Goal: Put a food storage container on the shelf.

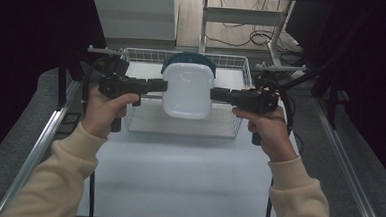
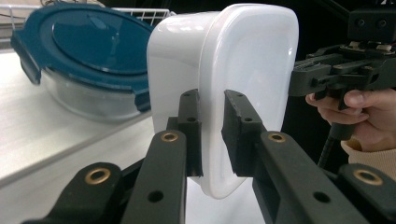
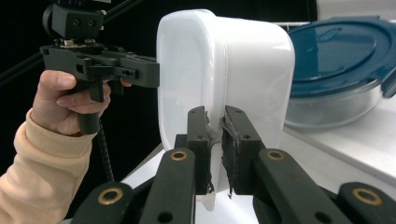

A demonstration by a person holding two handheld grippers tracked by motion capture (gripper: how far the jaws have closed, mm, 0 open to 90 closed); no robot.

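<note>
Each black gripper is built like a pistol. The left gripper [image 1: 164,85] and the right gripper [image 1: 213,93] have a long boxy body, a grip stub behind the jaws and a ribbed black cable trailing from the grip's end. Behind the jaws run flat black link arms, pinned with brass-ringed bushings and dotted with small round holes. Each jaw ends in a thick rectangular pad block (the right gripper's look frayed along their inner edges). Cream, ribbed-cuff sleeves cover both forearms.
</note>
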